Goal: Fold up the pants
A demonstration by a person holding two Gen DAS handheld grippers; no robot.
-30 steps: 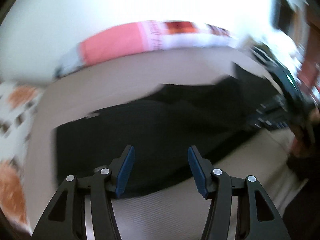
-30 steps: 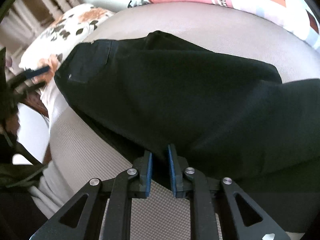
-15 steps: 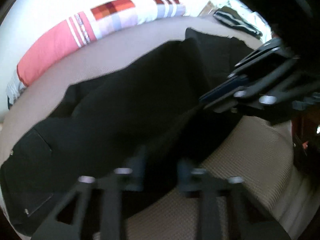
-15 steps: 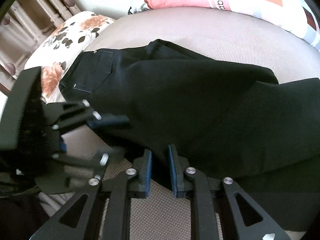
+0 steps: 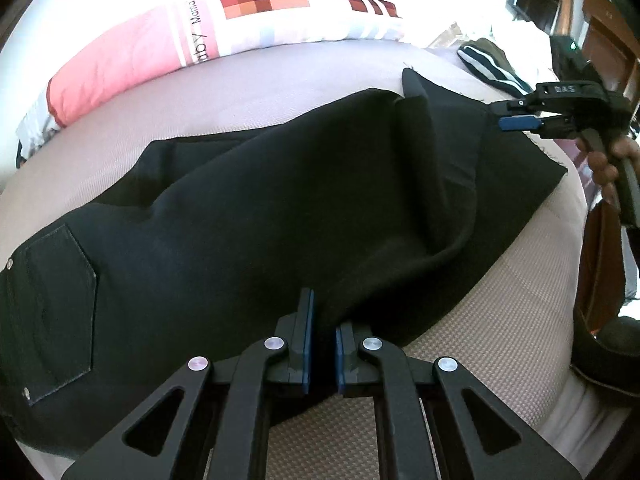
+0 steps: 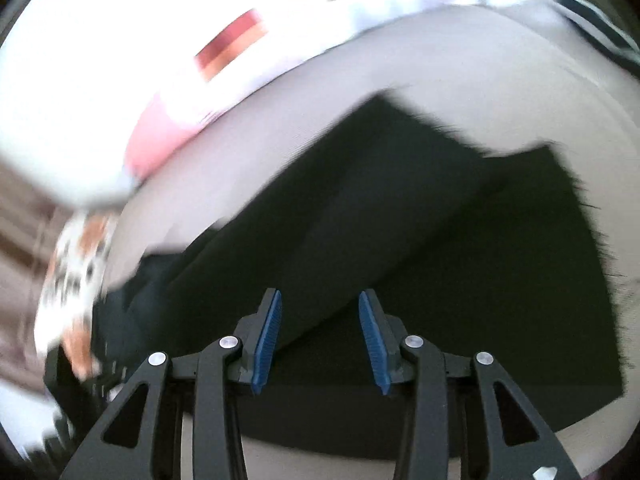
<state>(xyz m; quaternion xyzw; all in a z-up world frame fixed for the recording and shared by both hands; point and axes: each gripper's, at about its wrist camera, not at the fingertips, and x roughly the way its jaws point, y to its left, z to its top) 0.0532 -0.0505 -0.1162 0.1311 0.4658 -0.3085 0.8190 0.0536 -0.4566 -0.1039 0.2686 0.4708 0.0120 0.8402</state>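
Pants [image 5: 248,216] lay lengthwise on the bed [image 5: 480,344], legs stacked. Left gripper [image 5: 323,344] was clenched on the near edge. Right gripper [image 6: 320,340], fingers just opening, held nothing above the hem. Judged mid-fold; next it must pinch the hem.

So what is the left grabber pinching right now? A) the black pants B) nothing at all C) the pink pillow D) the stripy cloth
A: in the left wrist view the left gripper is shut on the near edge of the black pants, with dark cloth running between its blue pads.
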